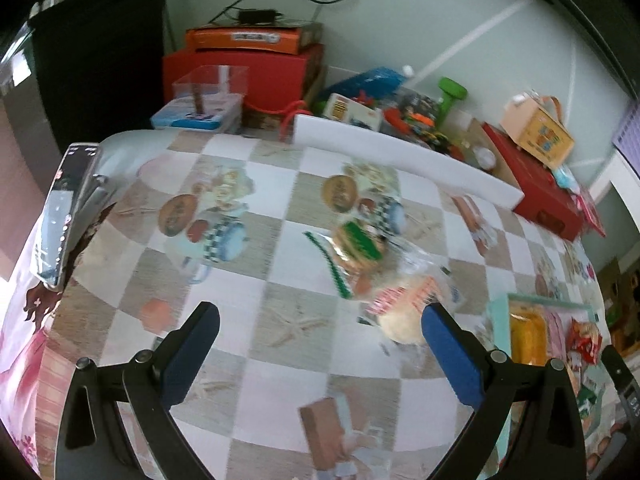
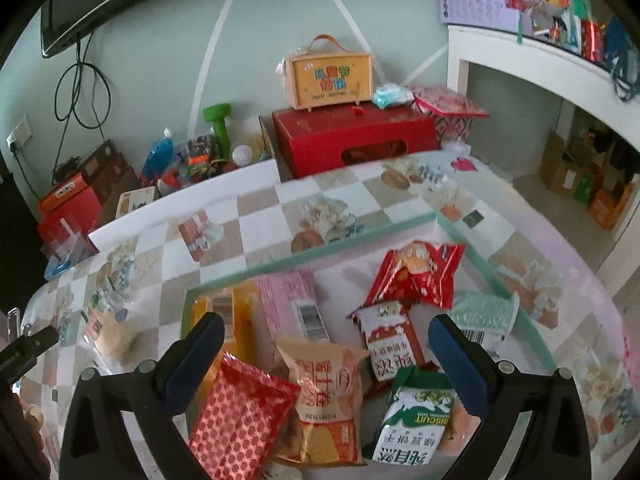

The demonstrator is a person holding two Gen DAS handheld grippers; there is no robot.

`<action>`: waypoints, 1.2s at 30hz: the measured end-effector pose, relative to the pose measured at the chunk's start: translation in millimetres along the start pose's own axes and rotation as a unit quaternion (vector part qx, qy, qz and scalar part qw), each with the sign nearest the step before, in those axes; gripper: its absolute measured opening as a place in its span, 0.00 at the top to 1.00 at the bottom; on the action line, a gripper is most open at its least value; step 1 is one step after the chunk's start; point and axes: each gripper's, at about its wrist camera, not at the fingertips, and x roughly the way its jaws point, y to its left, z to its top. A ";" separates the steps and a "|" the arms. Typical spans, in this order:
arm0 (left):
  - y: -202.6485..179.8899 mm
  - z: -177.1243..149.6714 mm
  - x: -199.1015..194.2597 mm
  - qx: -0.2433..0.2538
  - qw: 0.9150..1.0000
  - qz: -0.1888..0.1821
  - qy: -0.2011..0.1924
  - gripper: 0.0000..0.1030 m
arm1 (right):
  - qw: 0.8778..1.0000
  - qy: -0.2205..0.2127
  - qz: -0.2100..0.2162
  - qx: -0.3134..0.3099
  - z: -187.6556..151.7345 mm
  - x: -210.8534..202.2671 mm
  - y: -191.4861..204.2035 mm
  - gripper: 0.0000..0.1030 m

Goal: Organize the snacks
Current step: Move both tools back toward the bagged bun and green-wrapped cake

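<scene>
The right gripper (image 2: 326, 354) hangs spread wide and empty over a shallow tray (image 2: 494, 276) with a pale green rim. Nearest its fingers lie a red dotted packet (image 2: 240, 420), an orange-and-tan packet (image 2: 324, 396) and a green-and-white biscuit packet (image 2: 412, 424), all with their long axes running roughly away from the camera. Beyond them sit a red-and-white packet (image 2: 386, 344), a yellow packet (image 2: 224, 312), a pink packet (image 2: 296, 304), a crumpled red bag (image 2: 416, 276) and a mint cup (image 2: 486, 314) on its side: eight snacks in the tray.

The left gripper (image 1: 320, 338) is likewise released, holding nothing, above a checkered tablecloth (image 1: 256, 240). Just beyond its right finger, two clear-wrapped snacks remain outside the tray: a pale round bun (image 1: 400, 320), and a green-labelled pack (image 1: 356, 248) farther off, its green edge running diagonally.

A white foam strip (image 1: 400, 156) borders the far table edge. Behind stand red boxes (image 2: 356, 140), a green dumbbell (image 2: 218, 124) and a small handled case (image 2: 330, 78) against a pale green wall.
</scene>
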 end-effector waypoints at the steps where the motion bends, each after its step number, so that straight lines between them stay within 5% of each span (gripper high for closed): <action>1: 2.6 1.0 0.1 -0.002 1.000 0.000 -0.001 0.02 | 1.000 -0.003 0.001 -0.001 1.5 -0.5 2.1 0.00; 8: 16.3 6.7 -5.6 -0.003 0.999 0.007 -0.035 0.02 | 0.999 -0.005 0.038 0.009 9.4 0.0 22.0 0.00; 13: 22.6 14.1 -2.9 -0.013 0.999 -0.047 -0.007 0.02 | 0.997 -0.015 0.081 -0.006 16.9 -2.5 55.1 0.00; 21: 18.7 33.2 -7.1 0.015 0.998 -0.047 -0.027 0.02 | 0.988 0.014 0.144 -0.046 21.6 10.1 113.9 0.00; 36: 19.9 64.8 57.3 -0.012 0.992 -0.058 0.112 0.02 | 0.976 0.139 0.150 -0.074 -6.2 86.0 180.3 0.00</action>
